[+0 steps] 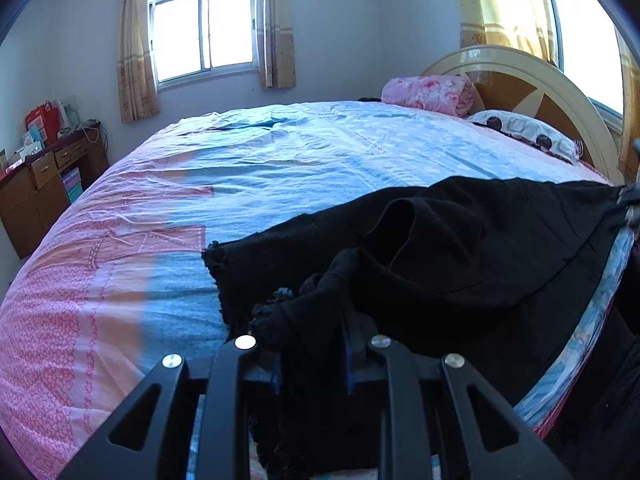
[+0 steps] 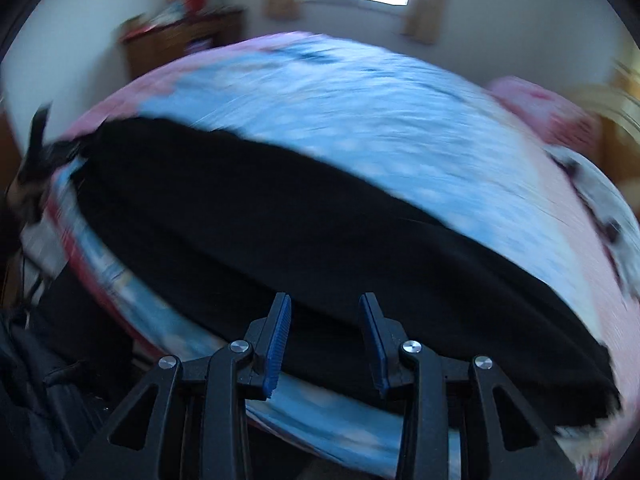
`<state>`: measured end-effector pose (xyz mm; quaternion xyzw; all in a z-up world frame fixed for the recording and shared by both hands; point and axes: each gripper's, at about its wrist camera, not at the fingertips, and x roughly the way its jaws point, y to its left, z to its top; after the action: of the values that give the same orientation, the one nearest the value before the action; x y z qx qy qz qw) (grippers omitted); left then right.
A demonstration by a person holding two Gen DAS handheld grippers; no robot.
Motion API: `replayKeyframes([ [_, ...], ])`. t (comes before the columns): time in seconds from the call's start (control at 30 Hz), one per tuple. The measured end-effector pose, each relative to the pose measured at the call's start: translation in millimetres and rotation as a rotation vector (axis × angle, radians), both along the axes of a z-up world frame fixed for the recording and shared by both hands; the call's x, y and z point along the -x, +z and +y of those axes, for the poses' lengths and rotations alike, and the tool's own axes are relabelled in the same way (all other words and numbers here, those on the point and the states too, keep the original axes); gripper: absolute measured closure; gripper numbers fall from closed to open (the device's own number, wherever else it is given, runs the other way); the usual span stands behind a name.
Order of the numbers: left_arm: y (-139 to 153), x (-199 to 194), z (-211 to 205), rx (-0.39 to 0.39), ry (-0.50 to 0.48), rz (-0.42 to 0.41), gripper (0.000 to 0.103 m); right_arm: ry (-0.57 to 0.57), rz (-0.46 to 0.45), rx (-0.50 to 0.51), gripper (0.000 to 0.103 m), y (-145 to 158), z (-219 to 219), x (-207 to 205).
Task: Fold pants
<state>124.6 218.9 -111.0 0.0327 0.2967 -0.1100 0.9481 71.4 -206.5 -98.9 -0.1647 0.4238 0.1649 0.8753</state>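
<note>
Black pants [image 1: 460,252] lie along the near edge of a bed with a pink and blue cover [image 1: 248,176]. In the left wrist view my left gripper [image 1: 310,344] is shut on a bunched, frayed leg end of the pants, and cloth fills the space between its blue pads. The other leg end lies flat on the cover to the left. In the blurred right wrist view the pants [image 2: 304,236] stretch across the bed as a long dark band. My right gripper [image 2: 325,320] is open just above them, with nothing between its blue pads [image 2: 280,340].
A folded pink blanket [image 1: 428,94] and a patterned pillow [image 1: 528,134] lie by the wooden headboard [image 1: 540,92]. A wooden desk [image 1: 44,188] with clutter stands at the left wall. Windows with curtains are behind. Dark clothing [image 2: 48,380] hangs below the bed edge.
</note>
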Motion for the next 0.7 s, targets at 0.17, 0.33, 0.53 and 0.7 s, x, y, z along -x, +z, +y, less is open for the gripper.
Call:
replayKeyframes([
  [0.17,-1,0,2,0.032,0.008,0.006,0.08,0.143,0.005,0.137,0.066,-43,62,-19],
  [0.33,-1,-2,6,0.063,0.004,0.018,0.08,0.15,-0.006,0.18,0.067,-57,61,-29],
  [0.53,12,3,6,0.021,-0.032,-0.007,0.08,0.142,-0.013,0.115,0.1,-34,51,-20],
  [0.7,14,21,14,-0.009,-0.087,-0.001,0.08,0.19,0.004,0.056,0.1,-8,45,16],
])
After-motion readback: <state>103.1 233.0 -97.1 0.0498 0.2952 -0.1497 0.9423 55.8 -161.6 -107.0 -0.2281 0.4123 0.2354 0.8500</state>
